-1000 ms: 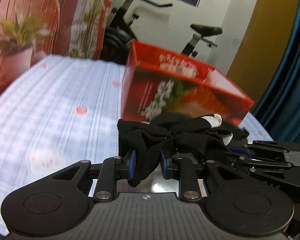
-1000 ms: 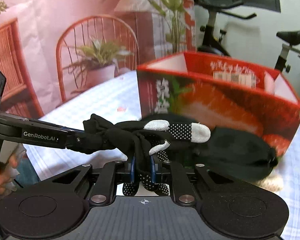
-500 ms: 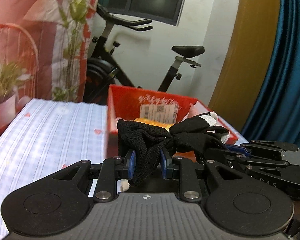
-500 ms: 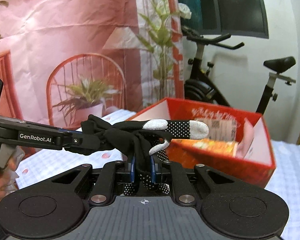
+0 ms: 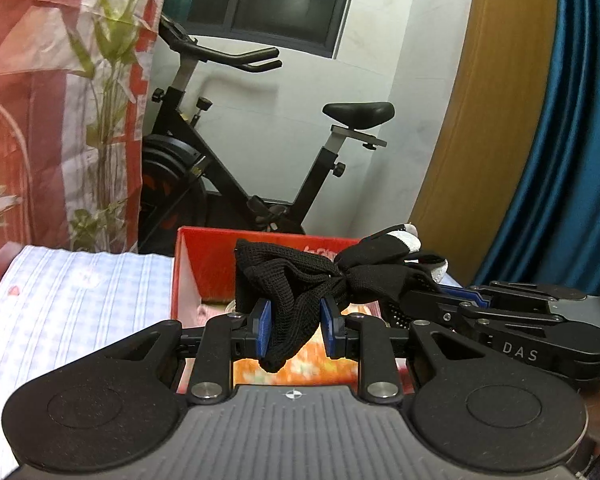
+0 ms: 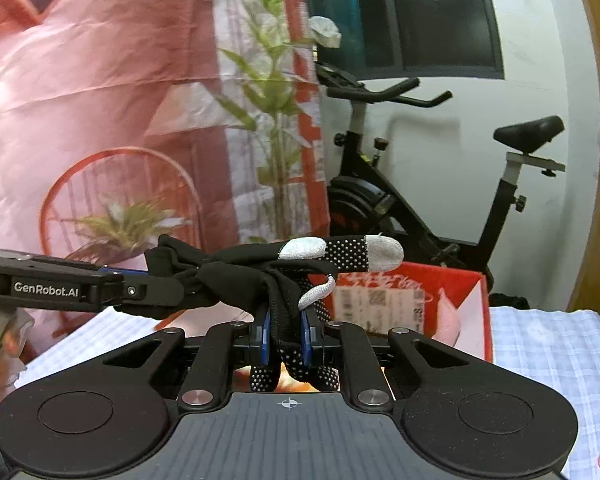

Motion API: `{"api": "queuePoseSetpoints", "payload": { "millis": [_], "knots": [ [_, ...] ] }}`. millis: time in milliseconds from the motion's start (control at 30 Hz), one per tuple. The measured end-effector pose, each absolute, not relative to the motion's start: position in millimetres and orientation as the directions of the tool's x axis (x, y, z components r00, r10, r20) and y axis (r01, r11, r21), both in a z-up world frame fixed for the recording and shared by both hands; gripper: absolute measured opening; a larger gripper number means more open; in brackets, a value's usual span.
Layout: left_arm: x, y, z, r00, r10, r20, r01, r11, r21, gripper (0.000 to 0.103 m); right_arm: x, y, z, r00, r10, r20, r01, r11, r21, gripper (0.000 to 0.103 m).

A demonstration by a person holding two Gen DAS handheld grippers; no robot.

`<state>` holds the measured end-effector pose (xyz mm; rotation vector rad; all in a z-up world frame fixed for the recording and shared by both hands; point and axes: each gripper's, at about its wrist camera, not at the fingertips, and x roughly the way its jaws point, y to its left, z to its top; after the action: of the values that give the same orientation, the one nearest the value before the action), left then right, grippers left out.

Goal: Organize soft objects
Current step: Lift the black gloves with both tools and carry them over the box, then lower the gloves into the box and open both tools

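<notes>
Left wrist view first: I am seeing my left gripper [image 5: 292, 330] pinching the cuff end of a knotted pair of black gloves [image 5: 300, 280], its blue pads narrow on the knit. From the right wrist view, my right gripper [image 6: 286, 334] is clamping the dotted finger end of the same gloves [image 6: 268, 276], so the bundle is hanging stretched between both tools in the air. Just beyond, a red box [image 5: 188, 268] is sitting open on the checked tablecloth [image 5: 80, 304], with the gloves hovering above its near edge. Farther back, an exercise bike [image 5: 228, 152] is standing against the white wall.
</notes>
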<state>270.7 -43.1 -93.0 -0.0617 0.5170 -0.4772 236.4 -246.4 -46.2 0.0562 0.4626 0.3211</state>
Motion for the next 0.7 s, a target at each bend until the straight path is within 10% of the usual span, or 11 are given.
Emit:
{"api": "queuePoseSetpoints", "payload": {
  "millis": [700],
  "knots": [
    [408,-82,-133,0.658,-0.383,-0.648,0.4,0.907,-0.13,0.028,380,-266,-101,0.713,0.226,-0.664,-0.178,0.974,0.14,0.014]
  ]
}}
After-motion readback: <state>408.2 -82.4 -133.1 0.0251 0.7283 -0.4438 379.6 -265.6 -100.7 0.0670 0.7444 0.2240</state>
